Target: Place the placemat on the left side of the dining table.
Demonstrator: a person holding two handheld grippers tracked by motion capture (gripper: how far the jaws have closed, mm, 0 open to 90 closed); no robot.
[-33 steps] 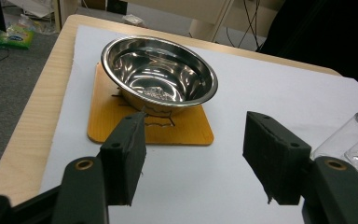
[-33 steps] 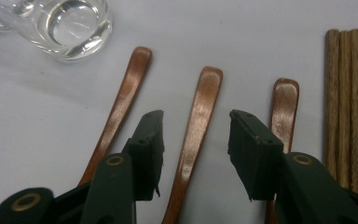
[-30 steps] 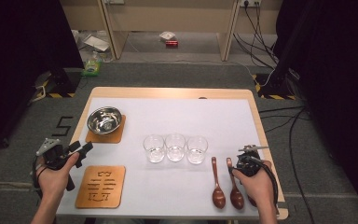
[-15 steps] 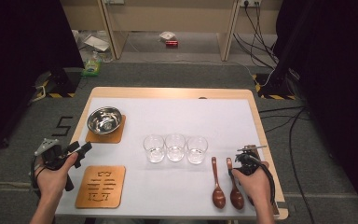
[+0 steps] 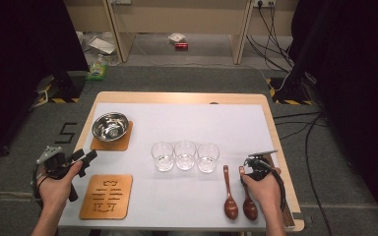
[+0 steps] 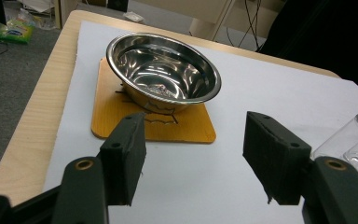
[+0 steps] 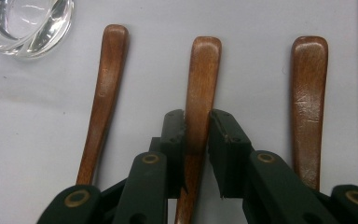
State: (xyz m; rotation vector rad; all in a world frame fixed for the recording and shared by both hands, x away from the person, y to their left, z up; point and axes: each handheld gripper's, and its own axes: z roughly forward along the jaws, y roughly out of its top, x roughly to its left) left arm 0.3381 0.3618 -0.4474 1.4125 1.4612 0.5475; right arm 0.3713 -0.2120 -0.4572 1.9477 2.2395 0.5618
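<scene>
Wooden middle spoon [image 7: 200, 93] lies on the white table sheet [image 5: 187, 123] by the near right edge, right gripper [image 7: 196, 122] jaws just closing onto its handle. Left gripper [image 6: 193, 140] hangs agape, holding nothing. Beyond: three clear glasses [image 5: 185, 155], steel bowl [image 5: 110, 126] on a wooden trivet [image 5: 120, 143], grey floor.

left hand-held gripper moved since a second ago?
No. The left hand-held gripper sits at the same spot beside the bowl's wooden mat.

A wooden table [image 5: 280, 147] on grey carpet [image 5: 192, 78], pale shelving [image 5: 177, 14] behind, dark curtains flanking.
</scene>
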